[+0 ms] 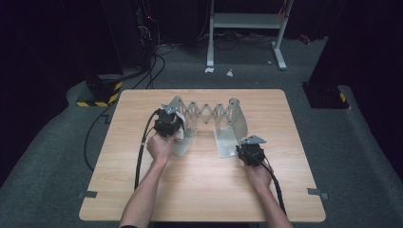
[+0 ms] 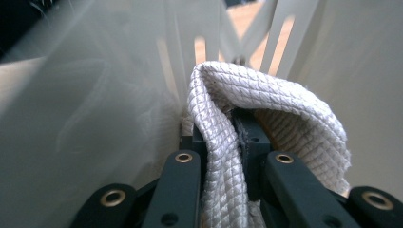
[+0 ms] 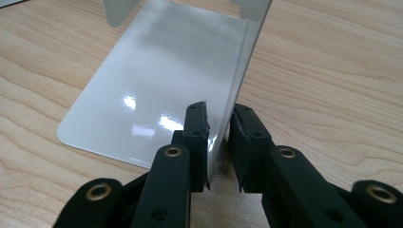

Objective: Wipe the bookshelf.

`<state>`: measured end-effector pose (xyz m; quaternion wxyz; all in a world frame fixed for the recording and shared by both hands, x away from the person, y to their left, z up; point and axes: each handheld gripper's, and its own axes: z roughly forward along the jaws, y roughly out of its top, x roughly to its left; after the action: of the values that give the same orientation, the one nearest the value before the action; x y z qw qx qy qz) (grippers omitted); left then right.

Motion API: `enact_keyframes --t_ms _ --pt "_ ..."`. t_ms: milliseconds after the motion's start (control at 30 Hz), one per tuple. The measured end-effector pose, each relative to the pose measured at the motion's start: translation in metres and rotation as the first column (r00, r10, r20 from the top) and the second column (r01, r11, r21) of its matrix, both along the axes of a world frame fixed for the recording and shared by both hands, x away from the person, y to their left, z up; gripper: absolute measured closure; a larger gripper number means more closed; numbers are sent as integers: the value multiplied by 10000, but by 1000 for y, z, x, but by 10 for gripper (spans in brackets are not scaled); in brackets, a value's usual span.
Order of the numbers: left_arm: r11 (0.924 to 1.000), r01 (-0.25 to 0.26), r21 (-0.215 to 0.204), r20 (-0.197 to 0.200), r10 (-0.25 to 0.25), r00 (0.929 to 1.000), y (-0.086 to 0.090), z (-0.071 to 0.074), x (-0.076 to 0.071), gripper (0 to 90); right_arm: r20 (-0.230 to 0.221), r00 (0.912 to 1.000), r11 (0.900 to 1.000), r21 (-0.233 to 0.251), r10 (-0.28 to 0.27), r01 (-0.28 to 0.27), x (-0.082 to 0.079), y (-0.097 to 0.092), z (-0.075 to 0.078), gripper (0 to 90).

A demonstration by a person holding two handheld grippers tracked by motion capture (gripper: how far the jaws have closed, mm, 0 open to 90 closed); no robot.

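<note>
Two grippers are engaged: a white cloth (image 2: 266,118) is clamped by the left gripper (image 2: 237,142) against the expandable metal bookend (image 1: 209,116). Its end plate (image 3: 247,66) is pinched by the right gripper (image 3: 218,142). Wiping looks barely started.

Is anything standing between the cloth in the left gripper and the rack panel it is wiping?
Nothing visible does. The left gripper is shut on the white cloth, whose folded front lies right against the pale panel of the expanding rack, with no other object between.
</note>
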<state>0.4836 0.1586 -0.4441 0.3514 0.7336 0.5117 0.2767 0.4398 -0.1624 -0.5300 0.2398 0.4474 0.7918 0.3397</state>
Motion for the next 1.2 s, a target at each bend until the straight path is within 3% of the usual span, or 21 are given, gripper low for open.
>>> enact_keyframes --t_ms 300,533,700,1033,1200 --pt "9997 136 -181 334 -130 9994 -1 15 7 805 0 10000 10000 -1 -1 1 0 0 0 774" --pt "9999 126 -78 112 -125 9999 -4 12 16 805 -9 10000 10000 14 8 -8 0 0 0 774" --pt "9999 95 49 -75 -94 9999 -5 5 18 805 -8 10000 10000 12 15 -15 0 0 0 775" --pt "9998 91 158 -616 -81 9981 -7 -23 22 805 -31 10000 10000 39 2 -2 0 0 0 775" --pt "9995 119 299 -512 -104 9986 -7 -24 21 805 -14 10000 10000 21 8 -8 0 0 0 775"
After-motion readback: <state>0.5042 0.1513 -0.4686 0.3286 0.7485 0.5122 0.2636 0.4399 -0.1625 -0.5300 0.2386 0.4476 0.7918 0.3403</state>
